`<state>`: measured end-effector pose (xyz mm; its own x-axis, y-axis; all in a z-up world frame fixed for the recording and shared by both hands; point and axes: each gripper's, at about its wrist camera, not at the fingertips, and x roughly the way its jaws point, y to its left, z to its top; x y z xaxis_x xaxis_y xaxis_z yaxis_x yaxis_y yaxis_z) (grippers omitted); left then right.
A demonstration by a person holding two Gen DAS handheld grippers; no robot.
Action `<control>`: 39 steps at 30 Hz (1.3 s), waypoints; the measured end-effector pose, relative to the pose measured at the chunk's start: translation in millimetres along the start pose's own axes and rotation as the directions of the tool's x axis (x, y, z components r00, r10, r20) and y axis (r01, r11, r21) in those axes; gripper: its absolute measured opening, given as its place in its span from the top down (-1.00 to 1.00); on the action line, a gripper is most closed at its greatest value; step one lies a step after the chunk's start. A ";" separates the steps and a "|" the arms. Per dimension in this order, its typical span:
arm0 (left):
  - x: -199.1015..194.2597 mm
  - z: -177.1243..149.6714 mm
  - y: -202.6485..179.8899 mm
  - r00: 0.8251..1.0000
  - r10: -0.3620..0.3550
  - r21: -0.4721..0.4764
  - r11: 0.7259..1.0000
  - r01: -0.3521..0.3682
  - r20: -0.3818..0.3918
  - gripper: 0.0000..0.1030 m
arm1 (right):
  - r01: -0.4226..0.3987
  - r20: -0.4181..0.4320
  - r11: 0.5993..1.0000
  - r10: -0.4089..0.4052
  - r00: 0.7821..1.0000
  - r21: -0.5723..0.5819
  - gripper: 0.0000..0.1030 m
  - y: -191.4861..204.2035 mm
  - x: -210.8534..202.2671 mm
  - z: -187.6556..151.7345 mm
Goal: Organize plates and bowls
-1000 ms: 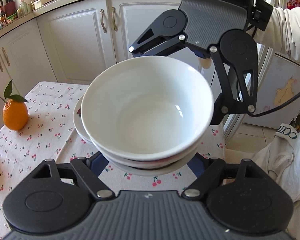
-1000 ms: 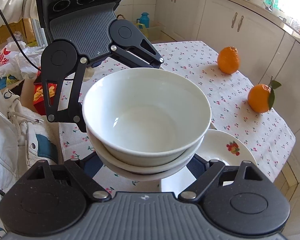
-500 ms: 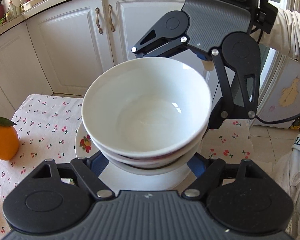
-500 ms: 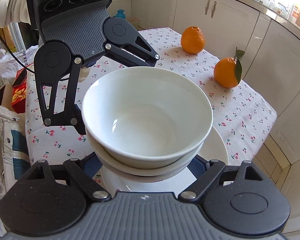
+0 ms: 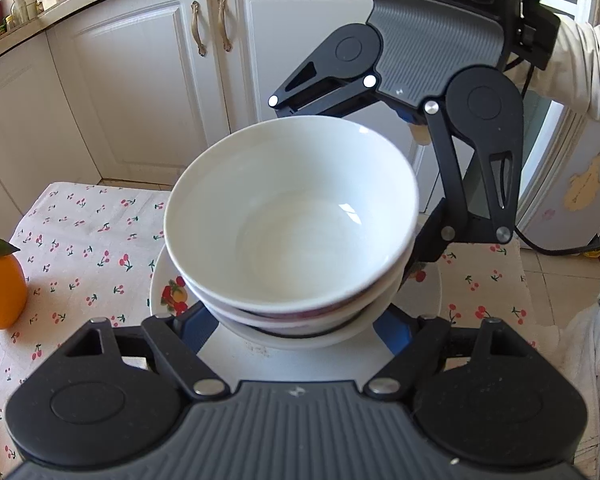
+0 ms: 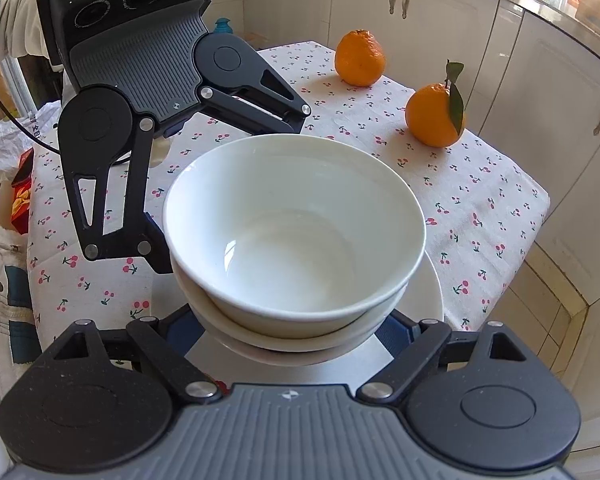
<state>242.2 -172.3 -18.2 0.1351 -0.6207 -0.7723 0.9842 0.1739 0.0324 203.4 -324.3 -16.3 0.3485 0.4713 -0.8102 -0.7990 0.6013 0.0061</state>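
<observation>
Both grippers' fingers [image 5: 196, 330] [image 6: 394, 330] spread wide, cradling the stacked white bowls [image 5: 292, 216] from opposite sides over a plate [image 5: 160, 280]

bowls [image 5: 292, 216]: glossy white ceramic | tablecloth [image 6: 480, 184]: matt printed cloth | tool [image 5: 296, 320]: matt black plastic

Stacked bowls [image 6: 294, 236] between both grippers' jaws, over plate [image 6: 430, 292]; 2 oranges [image 6: 434, 116] behind.

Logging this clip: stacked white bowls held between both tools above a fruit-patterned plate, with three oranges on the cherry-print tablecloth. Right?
Not quite: two oranges, the plain orange and the leafed orange, per the right wrist view. The rest holds.
</observation>
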 end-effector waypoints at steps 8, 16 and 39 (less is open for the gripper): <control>-0.2 0.5 0.8 1.000 0.000 -0.001 1.000 0.000 0.003 -0.62 | -0.011 0.004 1.000 0.011 1.000 0.022 -0.80 -4.2 1.0 -1.0; -1.6 -2.2 -4.9 0.999 0.037 0.016 0.999 -0.037 0.009 -0.68 | -0.007 0.014 0.999 0.007 1.000 0.045 -0.82 -4.7 1.0 -2.4; -99.5 -44.0 -91.8 0.856 0.484 -0.301 0.856 -0.420 0.184 -0.99 | 0.415 -0.140 0.803 -0.394 0.908 0.429 -1.00 92.3 -36.6 -8.4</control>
<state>133.4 -92.8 27.7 0.6130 -0.5872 -0.5287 0.7517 0.6396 0.1611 112.7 -291.4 9.0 0.5629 0.1004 -0.8204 -0.2867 0.9547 -0.0798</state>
